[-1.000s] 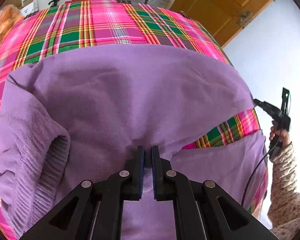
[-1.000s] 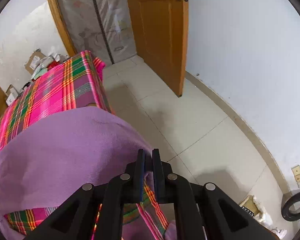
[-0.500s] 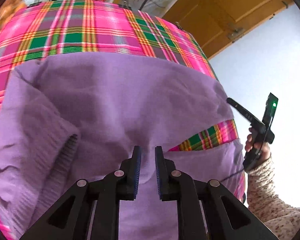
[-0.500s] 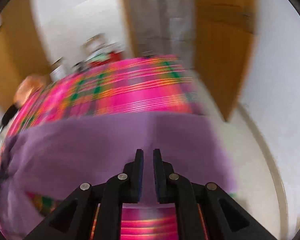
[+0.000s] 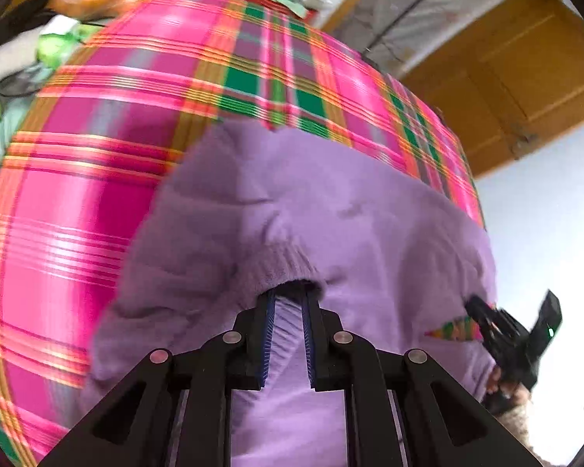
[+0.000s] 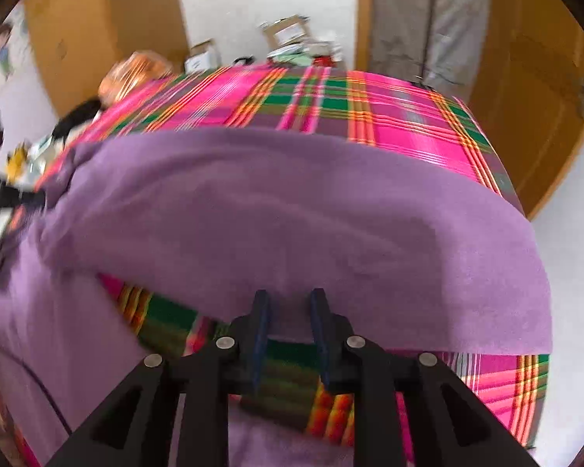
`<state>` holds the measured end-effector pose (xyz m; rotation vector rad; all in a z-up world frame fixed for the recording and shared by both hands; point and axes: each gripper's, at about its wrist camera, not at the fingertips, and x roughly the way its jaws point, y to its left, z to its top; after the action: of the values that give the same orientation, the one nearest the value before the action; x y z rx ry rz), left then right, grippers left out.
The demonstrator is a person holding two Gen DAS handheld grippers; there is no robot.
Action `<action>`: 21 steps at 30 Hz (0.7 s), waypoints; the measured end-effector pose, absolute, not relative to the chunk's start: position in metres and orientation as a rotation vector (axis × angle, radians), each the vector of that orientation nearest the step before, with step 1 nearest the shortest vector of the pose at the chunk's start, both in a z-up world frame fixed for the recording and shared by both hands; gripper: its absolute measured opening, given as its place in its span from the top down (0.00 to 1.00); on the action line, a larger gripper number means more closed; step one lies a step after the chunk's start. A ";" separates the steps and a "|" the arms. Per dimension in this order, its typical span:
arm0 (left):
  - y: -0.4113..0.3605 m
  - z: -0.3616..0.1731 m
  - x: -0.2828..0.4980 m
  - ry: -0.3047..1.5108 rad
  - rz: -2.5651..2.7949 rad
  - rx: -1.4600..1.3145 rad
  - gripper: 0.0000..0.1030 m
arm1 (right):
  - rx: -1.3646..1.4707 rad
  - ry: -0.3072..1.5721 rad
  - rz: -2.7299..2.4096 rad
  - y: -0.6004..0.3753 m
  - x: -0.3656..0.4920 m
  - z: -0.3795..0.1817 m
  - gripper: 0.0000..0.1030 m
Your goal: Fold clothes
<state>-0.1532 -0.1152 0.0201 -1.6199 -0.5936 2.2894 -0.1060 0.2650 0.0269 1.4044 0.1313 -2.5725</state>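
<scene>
Purple knit fabric, our sweater [image 5: 331,233], lies on the plaid cover [image 5: 97,194] of what appears to be a bed. One fold is in place: the far panel [image 6: 292,210] is doubled toward us, with a strip of plaid showing below its edge. We hold the left claw [image 5: 288,311] parted at a ribbed cuff or hem [image 5: 288,260], gripping nothing. The right claw [image 6: 290,311] is also released, at the folded edge. We judge the task partly done; the sleeves and a final fold appear to remain.
</scene>
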 end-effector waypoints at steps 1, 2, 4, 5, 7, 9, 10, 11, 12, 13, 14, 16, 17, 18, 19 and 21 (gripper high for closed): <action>-0.122 0.021 -0.152 -0.614 2.296 -1.611 0.86 | 1.406 0.157 -2.559 0.261 -0.103 0.028 0.78; -0.129 0.022 -0.151 -0.634 2.304 -1.603 0.86 | 1.407 0.175 -2.542 0.258 -0.099 0.030 0.78; -0.140 0.024 -0.151 -0.650 2.339 -1.601 0.86 | 1.399 0.187 -2.509 0.251 -0.093 0.032 0.78; -0.146 0.024 -0.151 -0.661 2.358 -1.602 0.86 | 1.379 0.198 -2.518 0.248 -0.091 0.034 0.78; -0.154 0.024 -0.151 -0.685 2.389 -1.608 0.86 | 1.348 0.196 -2.537 0.245 -0.094 0.038 0.78; -0.158 0.024 -0.150 -0.701 2.398 -1.606 0.86 | 1.325 0.176 -2.559 0.242 -0.106 0.041 0.78; -0.159 0.025 -0.149 -0.702 2.399 -1.601 0.86 | 1.319 0.166 -2.566 0.241 -0.113 0.042 0.78; -0.159 0.026 -0.149 -0.700 2.408 -1.602 0.86 | 1.323 0.152 -2.567 0.241 -0.122 0.041 0.78; -0.160 0.027 -0.148 -0.699 2.424 -1.604 0.86 | 1.331 0.132 -2.568 0.241 -0.129 0.040 0.78; -0.163 0.026 -0.149 -0.706 2.450 -1.613 0.86 | 1.341 0.103 -2.565 0.240 -0.134 0.038 0.78; -0.168 0.025 -0.150 -0.725 2.457 -1.626 0.86 | 1.350 0.075 -2.551 0.238 -0.139 0.036 0.78; -0.177 0.022 -0.151 -0.763 2.471 -1.650 0.86 | 1.360 0.035 -2.494 0.228 -0.142 0.028 0.78; -0.182 0.021 -0.151 -0.784 2.473 -1.655 0.86 | 1.353 0.057 -2.474 0.221 -0.139 0.025 0.78; -0.186 0.020 -0.150 -0.805 2.476 -1.659 0.86 | 1.342 0.090 -2.460 0.214 -0.134 0.023 0.78; -0.190 0.020 -0.150 -0.825 2.479 -1.663 0.86 | 1.330 0.120 -2.454 0.208 -0.128 0.023 0.76; -0.198 0.021 -0.149 -0.850 2.502 -1.657 0.86 | 1.320 0.158 -2.398 0.197 -0.120 0.024 0.77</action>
<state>-0.1494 -0.1978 0.0209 -1.6566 -0.8497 2.5020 -0.1196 0.1969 0.0244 1.3198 0.1579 -2.3982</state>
